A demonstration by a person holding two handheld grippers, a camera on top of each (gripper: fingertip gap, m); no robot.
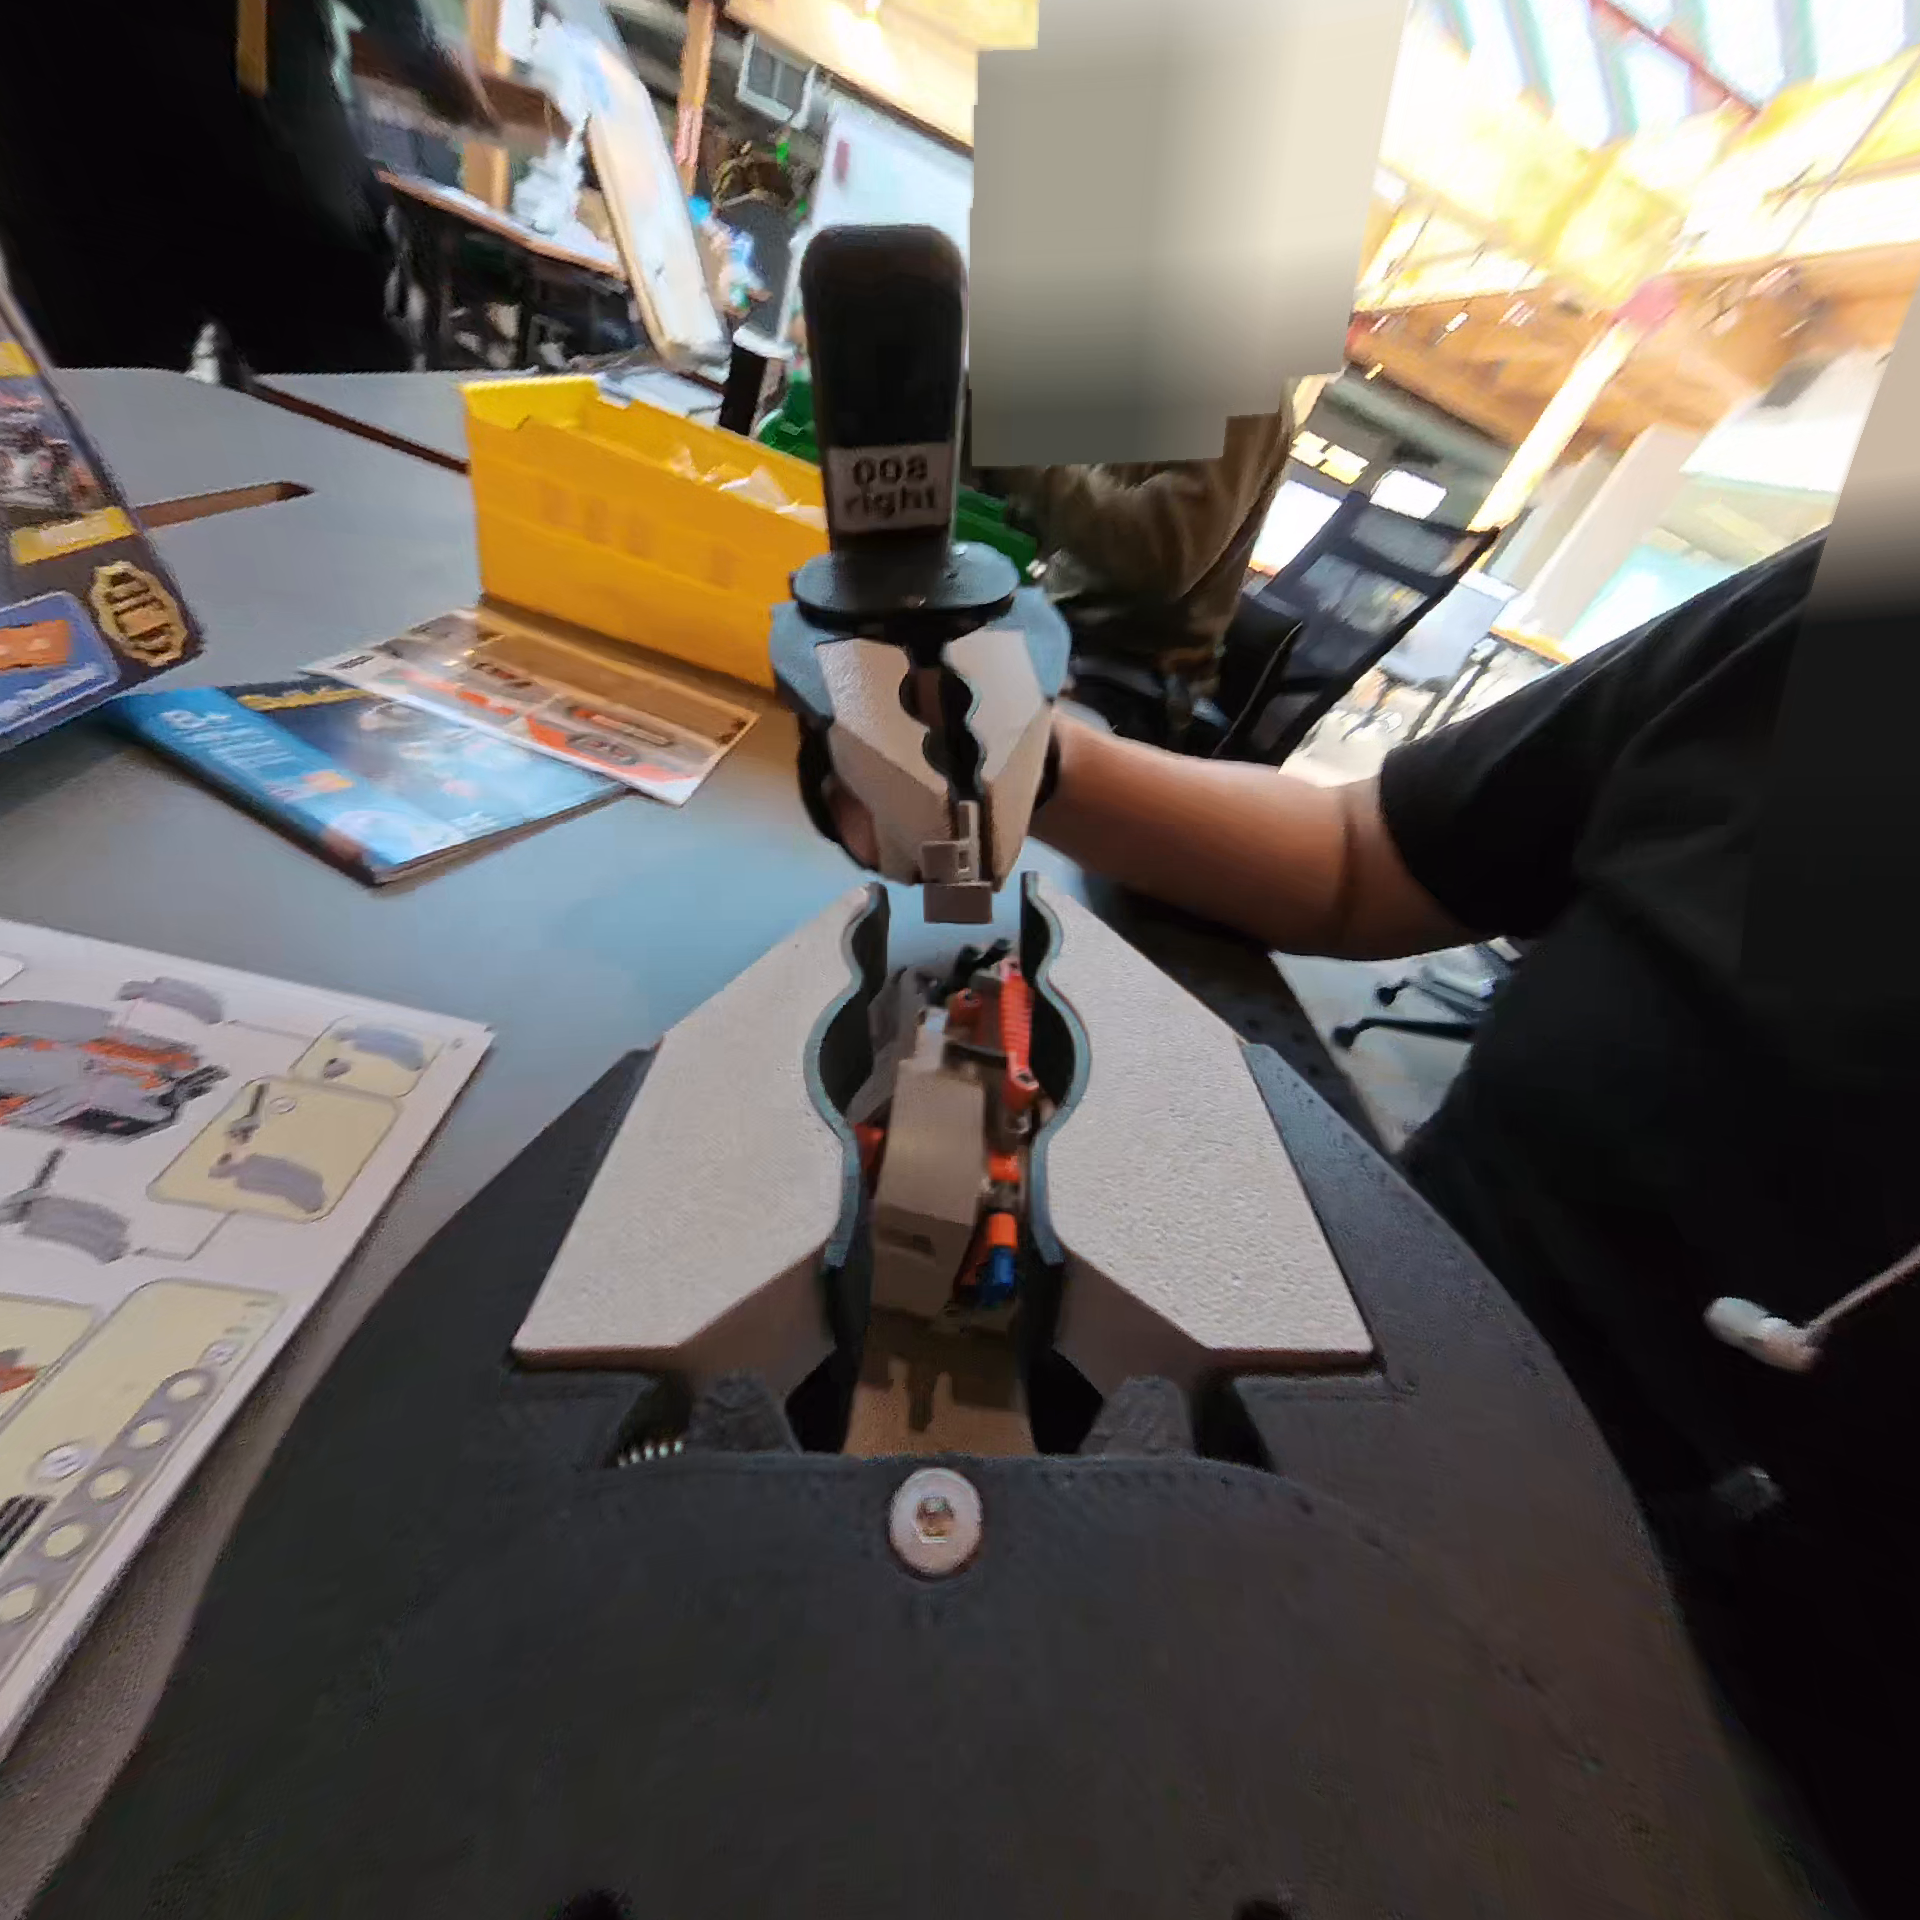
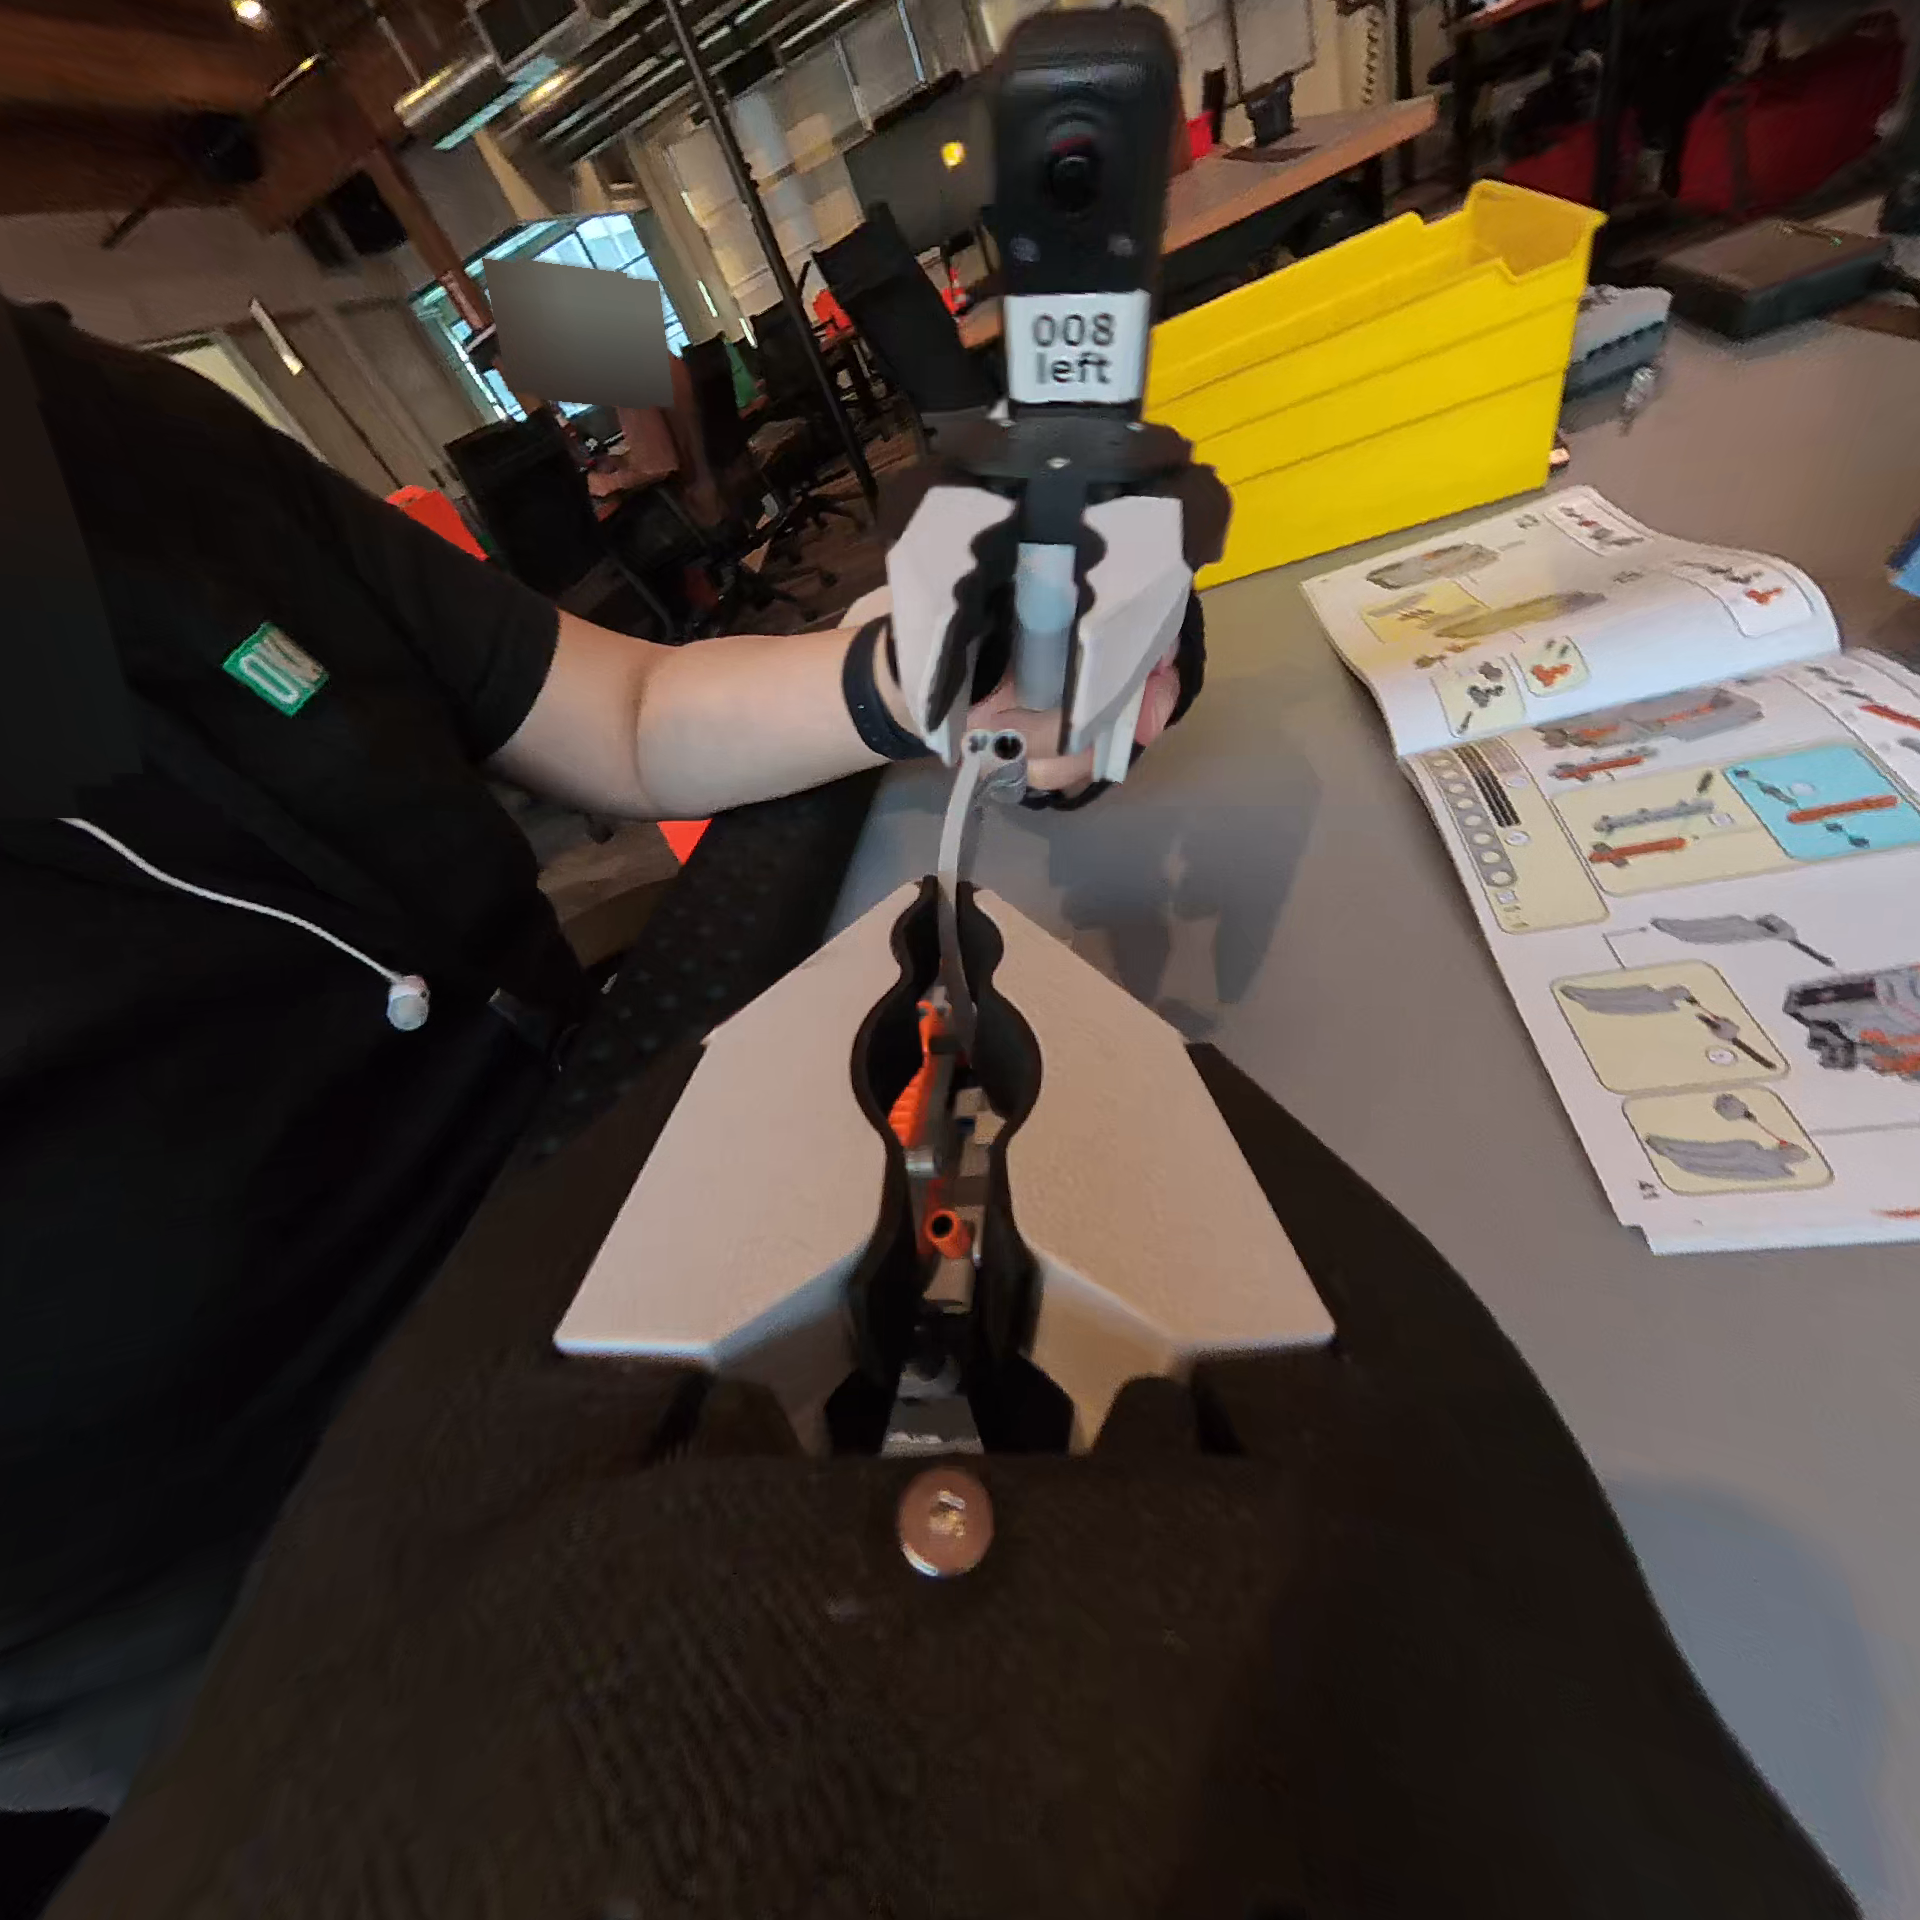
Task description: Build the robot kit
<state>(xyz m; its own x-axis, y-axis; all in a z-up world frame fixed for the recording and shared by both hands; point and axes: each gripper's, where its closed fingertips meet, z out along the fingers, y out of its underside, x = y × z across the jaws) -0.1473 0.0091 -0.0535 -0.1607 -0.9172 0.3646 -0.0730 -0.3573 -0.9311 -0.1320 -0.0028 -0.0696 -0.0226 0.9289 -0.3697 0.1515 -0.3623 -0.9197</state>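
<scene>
My left gripper (image 1: 953, 894) is shut on a grey and orange brick assembly (image 1: 935, 1164) that fills the gap between its pads. My right gripper (image 1: 951, 862) faces it tip to tip and holds a small grey piece (image 1: 954, 896) right at the left fingertips. In the right wrist view my right gripper (image 2: 948, 888) is shut on a thin curved grey piece (image 2: 958, 862), with orange and grey parts (image 2: 930, 1101) showing in the gap behind. This piece reaches up to the end of the grey block (image 2: 1042, 623) in the left gripper (image 2: 1023, 753).
A yellow bin (image 1: 623, 499) stands at the back of the grey table (image 1: 582, 935). An open instruction booklet (image 2: 1662, 883) lies beside the grippers. A blue booklet (image 1: 343, 769), a sticker sheet (image 1: 540, 696) and a box (image 1: 62, 561) lie beyond. A person in a black shirt (image 1: 1662, 935) sits close. Left and right tips are no more than a few centimetres apart.
</scene>
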